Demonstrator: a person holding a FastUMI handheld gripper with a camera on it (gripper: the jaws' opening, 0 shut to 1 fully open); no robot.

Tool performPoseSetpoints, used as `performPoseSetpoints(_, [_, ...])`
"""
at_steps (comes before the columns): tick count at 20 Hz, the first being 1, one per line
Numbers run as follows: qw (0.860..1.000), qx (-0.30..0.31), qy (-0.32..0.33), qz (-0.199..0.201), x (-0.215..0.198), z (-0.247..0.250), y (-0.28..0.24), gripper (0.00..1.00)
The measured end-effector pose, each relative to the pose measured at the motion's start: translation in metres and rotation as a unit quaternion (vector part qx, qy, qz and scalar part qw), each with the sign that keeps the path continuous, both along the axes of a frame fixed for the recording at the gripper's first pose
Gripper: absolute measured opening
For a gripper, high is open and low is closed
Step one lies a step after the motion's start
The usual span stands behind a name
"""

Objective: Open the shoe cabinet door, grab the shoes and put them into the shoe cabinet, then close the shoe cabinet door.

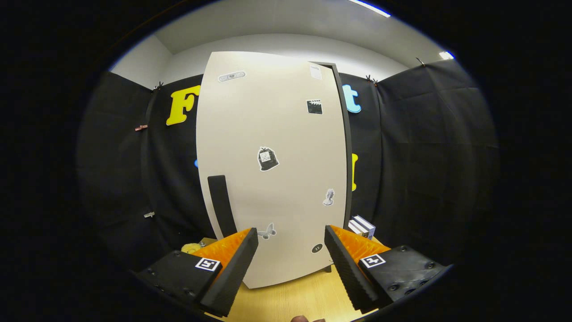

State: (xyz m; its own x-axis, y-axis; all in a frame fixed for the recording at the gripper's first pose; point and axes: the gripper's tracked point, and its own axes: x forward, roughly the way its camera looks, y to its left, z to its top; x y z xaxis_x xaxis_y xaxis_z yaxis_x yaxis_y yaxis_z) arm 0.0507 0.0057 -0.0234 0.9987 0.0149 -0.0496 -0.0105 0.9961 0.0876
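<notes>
Jaws (291,243) spread apart, empty, facing the closed shoe cabinet door (272,170) standing on the worktop (295,299). The dark handle (222,205) sits off left; misaligned, they'd likely slip off it.

Bright overhead light, sharp centre, strongly bent edges

Two ceiling strip lights (370,7) gave the light, the nearer one blown out to pure white. The top of the pale cabinet door (272,170) glowed brightest and dimmed evenly toward its foot, with no hard glare on it. The black cloth wall (429,147) soaked up light, its folds barely readable. The wooden floor (295,299) looked warm and evenly lit. The fisheye lens bowed the door's straight sides outward and curved the ceiling line. The open gripper (291,241) sat in soft shadow, fingers apart and touching nothing, slightly soft at the rim. Door stickers stayed crisp.
</notes>
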Motion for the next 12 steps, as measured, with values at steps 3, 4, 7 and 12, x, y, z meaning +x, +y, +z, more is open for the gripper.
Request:
performPoseSetpoints(3, [1.0,-0.008,-0.004,0.0,0.0004,0.0015,-0.0001,0.98])
performPoseSetpoints(4, [1.0,-0.009,-0.003,0.001,0.0013,0.0009,0.0007,0.98])
performPoseSetpoints(7, [1.0,-0.009,-0.004,0.003,0.002,0.0017,0.0033,0.98])
performPoseSetpoints(12, [1.0,-0.016,-0.007,0.004,0.0024,0.0027,0.0048,0.98])
